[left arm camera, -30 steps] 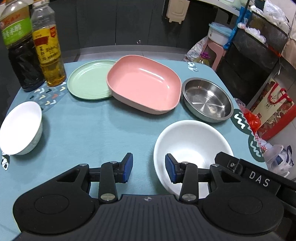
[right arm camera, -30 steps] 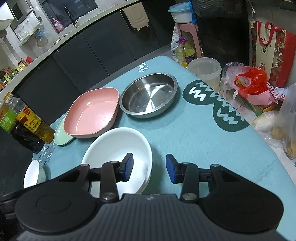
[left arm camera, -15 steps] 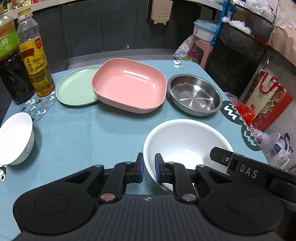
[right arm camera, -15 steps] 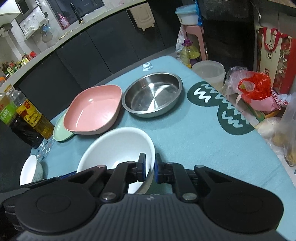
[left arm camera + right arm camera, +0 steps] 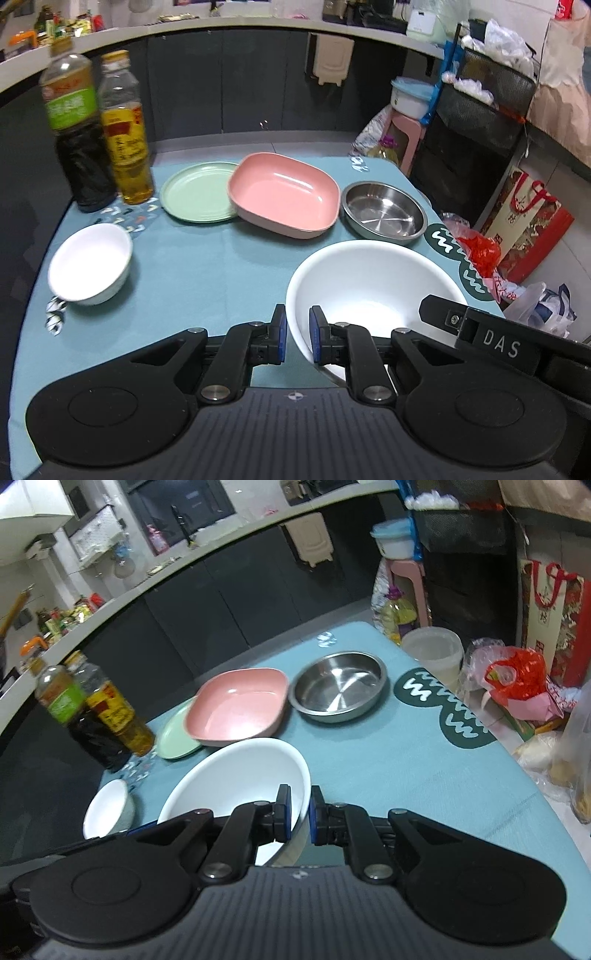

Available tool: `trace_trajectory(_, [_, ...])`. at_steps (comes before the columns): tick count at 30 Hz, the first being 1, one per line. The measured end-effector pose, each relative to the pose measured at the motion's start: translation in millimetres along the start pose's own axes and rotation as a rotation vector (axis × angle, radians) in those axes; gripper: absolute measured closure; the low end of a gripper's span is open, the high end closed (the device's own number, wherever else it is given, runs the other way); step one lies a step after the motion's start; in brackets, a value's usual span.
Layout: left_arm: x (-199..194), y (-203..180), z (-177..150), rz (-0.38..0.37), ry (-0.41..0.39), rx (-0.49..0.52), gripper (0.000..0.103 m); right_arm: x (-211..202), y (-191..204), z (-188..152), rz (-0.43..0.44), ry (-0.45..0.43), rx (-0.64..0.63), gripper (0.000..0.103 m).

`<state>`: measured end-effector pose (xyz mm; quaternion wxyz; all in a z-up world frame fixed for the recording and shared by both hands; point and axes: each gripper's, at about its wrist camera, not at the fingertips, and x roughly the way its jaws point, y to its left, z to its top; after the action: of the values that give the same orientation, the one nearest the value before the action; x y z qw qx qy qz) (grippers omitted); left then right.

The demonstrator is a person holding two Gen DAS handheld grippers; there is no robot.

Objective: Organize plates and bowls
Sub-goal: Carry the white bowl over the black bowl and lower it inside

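— Both grippers first: what do they have?
— Left gripper (image 5: 297, 336) is clamped on the near left rim of the big white bowl (image 5: 373, 291), one pad outside the wall, one inside. Right gripper (image 5: 298, 814) is clamped on the same bowl's right rim (image 5: 240, 775) in the same way. So that is one bowl, held from two sides.
— Where does that bowl sit?
— Nearest the cameras, in front of the pink dish (image 5: 284, 195). Whether it touches the bench (image 5: 207, 266) or hangs just above it, I cannot tell.
— Count the dishes for me.
— Five in all. Two white bowls: the big one, and a small white bowl (image 5: 90, 264) well to the left of the pink dish and nearer the camera. One pink dish. One green plate (image 5: 192, 192) left of the pink dish, with the pink dish's edge lying over its rim. One steel bowl (image 5: 384, 212) just right of the pink dish, close but apart.
— Anything else on the bench?
— Two bottles stand side by side, left of the green plate: one dark with a green label (image 5: 75, 133), one with amber liquid and a yellow label (image 5: 123, 136). In the right view a clear plastic tub (image 5: 432, 651) stands past the steel bowl, and a red bag (image 5: 517, 675) lies beside it.
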<state>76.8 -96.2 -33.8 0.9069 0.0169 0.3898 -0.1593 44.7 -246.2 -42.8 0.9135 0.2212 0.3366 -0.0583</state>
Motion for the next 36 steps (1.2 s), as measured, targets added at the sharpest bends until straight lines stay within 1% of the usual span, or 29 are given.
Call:
trace_trajectory(9, [-45.2, 21.8, -25.2, 0.035, -0.038, -0.049, 0.091, -26.1, 22.0, -20.8, 0.048, 0.006, -0.049, 0.091])
trace_trajectory(19, [-85.9, 50.7, -53.9, 0.073, -0.069, -0.092, 0.091, -50.5, 54.1, -47.7, 0.098, 0.01, -0.124, 0.09])
trace_trajectory(28, [-99.8, 71.9, -76.8, 0.086, -0.063, -0.131, 0.091, -59.5, 76.7, -70.4, 0.109, 0.028, -0.179, 0.09])
trace_trajectory(36, [-95.9, 78.4, -89.9, 0.084, -0.04, -0.133, 0.09, -58.1, 83.2, -84.6, 0.095, 0.054, -0.197, 0.089])
